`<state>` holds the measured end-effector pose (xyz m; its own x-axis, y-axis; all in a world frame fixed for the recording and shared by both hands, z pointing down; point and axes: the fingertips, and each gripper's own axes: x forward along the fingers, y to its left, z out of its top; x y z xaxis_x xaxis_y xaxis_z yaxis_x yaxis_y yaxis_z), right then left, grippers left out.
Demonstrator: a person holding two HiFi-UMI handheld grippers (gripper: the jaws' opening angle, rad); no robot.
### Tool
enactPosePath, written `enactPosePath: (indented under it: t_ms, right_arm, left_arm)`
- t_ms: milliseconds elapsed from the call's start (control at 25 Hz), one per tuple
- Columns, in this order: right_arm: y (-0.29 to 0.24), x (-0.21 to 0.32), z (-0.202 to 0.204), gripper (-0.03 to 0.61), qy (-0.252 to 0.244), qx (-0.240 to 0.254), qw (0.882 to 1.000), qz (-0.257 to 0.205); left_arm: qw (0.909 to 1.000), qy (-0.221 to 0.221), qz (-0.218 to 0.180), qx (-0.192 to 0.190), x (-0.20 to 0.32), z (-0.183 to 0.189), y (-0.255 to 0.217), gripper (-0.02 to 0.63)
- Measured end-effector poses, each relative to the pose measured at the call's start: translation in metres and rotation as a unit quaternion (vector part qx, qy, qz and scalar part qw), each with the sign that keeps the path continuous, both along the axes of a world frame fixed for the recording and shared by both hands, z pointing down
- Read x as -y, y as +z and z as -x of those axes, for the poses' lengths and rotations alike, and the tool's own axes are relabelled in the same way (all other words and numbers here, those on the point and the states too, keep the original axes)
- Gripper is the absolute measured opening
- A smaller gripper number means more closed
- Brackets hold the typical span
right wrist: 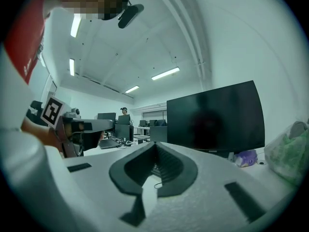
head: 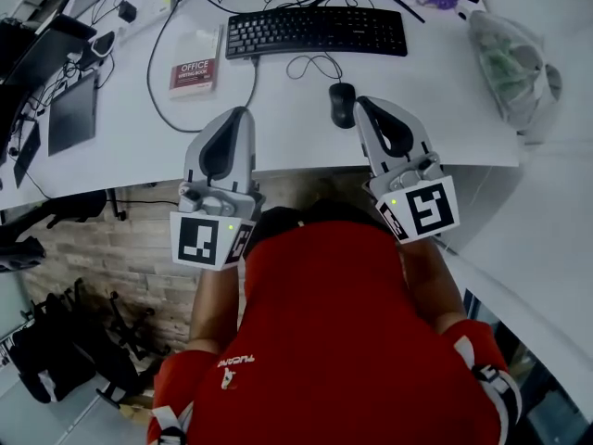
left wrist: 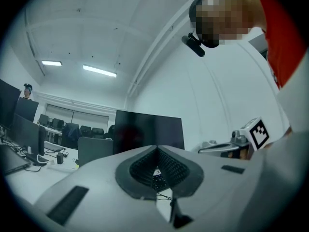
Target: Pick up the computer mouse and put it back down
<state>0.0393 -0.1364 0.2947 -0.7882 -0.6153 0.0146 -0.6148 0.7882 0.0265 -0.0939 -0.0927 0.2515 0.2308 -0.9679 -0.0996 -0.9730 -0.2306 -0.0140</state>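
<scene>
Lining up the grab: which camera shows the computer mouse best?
Head view: the mouse lies fully visible on the desk, close beside the right claw. Neither gripper view shows it.

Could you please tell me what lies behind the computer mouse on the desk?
Behind the mouse: its looped cable, then the black keyboard, both uncovered.
</scene>
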Motion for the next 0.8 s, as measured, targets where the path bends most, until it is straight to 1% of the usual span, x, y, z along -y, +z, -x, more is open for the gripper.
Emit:
enactPosePath:
  t_ms: [120, 400, 680, 800]
  right_arm:
    - [0.008, 0.011, 0.005, 0.005, 0.011, -0.013, 1.000, 0.007]
    - [0.030, 0.032, 0.015, 0.005, 0.056, -0.037, 0.997, 0.027]
    - [0.065, 0.052, 0.021, 0.008, 0.106, -0.077, 0.990, 0.058]
    - [0.085, 0.059, 0.021, 0.046, 0.121, -0.094, 0.985, 0.075]
  left_arm:
    - [1.0000, 0.002, -0.003, -0.002, 0.013, 0.005, 0.002, 0.009]
    - [0.9996, 0.029, 0.007, -0.002, 0.037, 0.012, 0.012, 0.009]
    - [0.9982, 0.057, 0.018, -0.008, 0.056, 0.021, 0.024, 0.009]
    - [0.9974, 0.068, 0.021, -0.009, 0.062, 0.022, 0.029, 0.009]
